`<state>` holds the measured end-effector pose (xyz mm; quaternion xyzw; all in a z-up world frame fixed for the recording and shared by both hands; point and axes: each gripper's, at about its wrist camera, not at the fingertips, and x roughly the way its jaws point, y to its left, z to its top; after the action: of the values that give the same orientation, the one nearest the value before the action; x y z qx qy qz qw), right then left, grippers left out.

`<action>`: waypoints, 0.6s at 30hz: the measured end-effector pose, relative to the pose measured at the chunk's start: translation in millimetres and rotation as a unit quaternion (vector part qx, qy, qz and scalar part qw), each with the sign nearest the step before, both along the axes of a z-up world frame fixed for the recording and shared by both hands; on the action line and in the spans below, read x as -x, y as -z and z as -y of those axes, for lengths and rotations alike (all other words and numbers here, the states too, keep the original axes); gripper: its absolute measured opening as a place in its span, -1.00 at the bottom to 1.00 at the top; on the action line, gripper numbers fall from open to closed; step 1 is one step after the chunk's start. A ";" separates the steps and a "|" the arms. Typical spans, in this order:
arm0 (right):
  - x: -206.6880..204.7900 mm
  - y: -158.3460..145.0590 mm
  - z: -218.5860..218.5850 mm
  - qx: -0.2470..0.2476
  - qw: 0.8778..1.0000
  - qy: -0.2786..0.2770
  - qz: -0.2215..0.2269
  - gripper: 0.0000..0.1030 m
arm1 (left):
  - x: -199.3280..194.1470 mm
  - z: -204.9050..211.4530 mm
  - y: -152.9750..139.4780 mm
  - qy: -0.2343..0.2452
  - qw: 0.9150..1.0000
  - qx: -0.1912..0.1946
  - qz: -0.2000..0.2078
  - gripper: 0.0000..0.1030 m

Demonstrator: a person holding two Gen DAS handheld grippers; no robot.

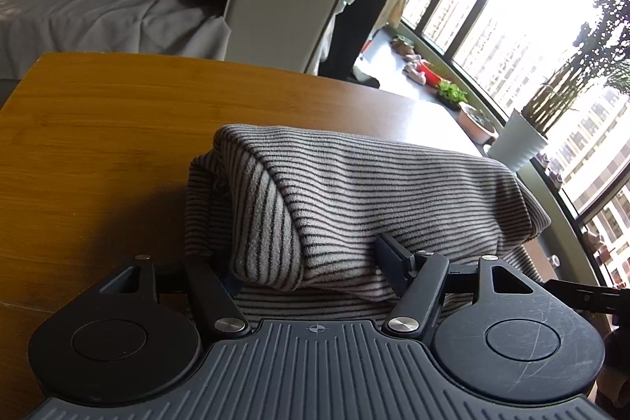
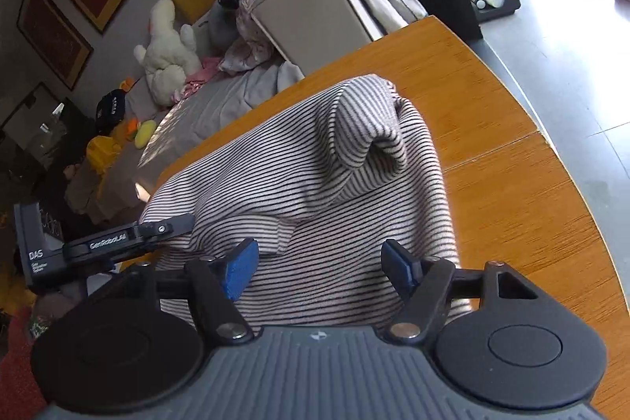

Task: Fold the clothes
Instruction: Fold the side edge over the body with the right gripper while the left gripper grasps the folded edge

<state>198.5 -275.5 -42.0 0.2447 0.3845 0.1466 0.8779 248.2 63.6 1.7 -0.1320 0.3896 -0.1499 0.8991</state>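
Left hand-held gripper (image 1: 311,268) open astride striped garment (image 1: 374,184) | right hand-held gripper (image 2: 321,268) open

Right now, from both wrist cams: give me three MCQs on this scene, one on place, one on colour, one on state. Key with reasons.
1. Where does the striped garment lie?
A. on the wooden table
B. on the floor
C. in a basket

2. What is the garment's pattern?
A. plain red
B. thin dark stripes on a light ground
C. blue checks

3. How do the right gripper jaws stand?
A. shut on a sleeve
B. apart, pads off the cloth
C. out of view

Key:
1 A: wood shows around the cloth on several sides.
2 B: dark lines run across pale knit in both views.
3 B: the blue pads stand apart above the flat cloth, pinching nothing.
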 end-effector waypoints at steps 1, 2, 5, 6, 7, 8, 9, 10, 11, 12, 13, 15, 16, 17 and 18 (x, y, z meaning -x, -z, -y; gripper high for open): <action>-5.1 2.4 4.4 -0.006 1.000 0.015 0.001 0.37 | -0.2 -1.3 0.0 -0.001 1.000 -0.001 0.000 0.38; -10.7 4.9 9.0 -0.014 0.999 0.030 0.001 0.37 | -0.4 -2.5 0.0 -0.002 1.000 -0.002 0.001 0.38; -26.9 11.0 12.1 -0.032 0.998 0.050 0.012 0.37 | -1.4 -6.8 0.5 -0.005 1.000 0.000 0.001 0.38; -31.9 12.7 11.4 -0.036 0.998 0.054 0.016 0.37 | -1.9 -8.2 0.8 -0.005 1.000 0.003 0.001 0.36; -36.5 13.7 7.6 -0.032 0.998 0.054 0.022 0.37 | -2.1 -7.6 0.3 -0.004 1.000 0.004 0.001 0.33; -40.0 13.7 2.8 -0.026 0.998 0.052 0.027 0.37 | -2.2 -6.9 -0.2 -0.003 1.000 0.004 0.001 0.24; -43.4 12.8 -3.2 -0.013 0.998 0.048 0.031 0.24 | -2.3 -6.3 -0.7 -0.002 1.000 0.005 0.002 0.15; -46.6 11.4 -8.9 0.002 0.998 0.045 0.033 -0.11 | -2.2 -5.5 -1.5 -0.001 1.000 0.004 0.002 0.00; -48.3 9.5 -12.8 0.012 0.998 0.044 0.034 -0.26 | -0.1 -3.9 -4.9 -0.002 1.000 0.000 0.006 -0.11; -47.4 5.8 -13.7 0.012 0.998 0.041 0.040 -0.43 | 3.8 -3.3 -11.2 -0.001 1.000 -0.004 0.014 -0.19; -46.2 1.9 -14.3 0.011 0.998 0.039 0.048 -0.51 | 7.8 -2.7 -17.6 0.001 1.000 -0.008 0.022 -0.32; -36.3 -13.1 -13.2 0.013 0.996 0.037 0.075 -0.56 | 16.0 -1.6 -30.3 0.004 0.999 -0.015 0.038 -0.39; -30.0 -21.9 -12.6 0.016 0.995 0.035 0.090 -0.57 | 22.1 -2.0 -37.2 0.005 0.999 -0.015 0.044 -0.40; -23.0 -29.6 -12.7 0.018 0.994 0.030 0.103 -0.58 | 28.2 -2.5 -44.1 0.007 0.999 -0.015 0.049 -0.41; -15.6 -36.3 -12.7 0.019 0.993 0.024 0.112 -0.58 | 34.5 -2.8 -50.8 0.009 0.998 -0.016 0.055 -0.41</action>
<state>214.1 -262.8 -5.7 0.2190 0.2803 0.1451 0.9233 213.7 66.4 52.5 -0.1060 0.3430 -0.1585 0.9198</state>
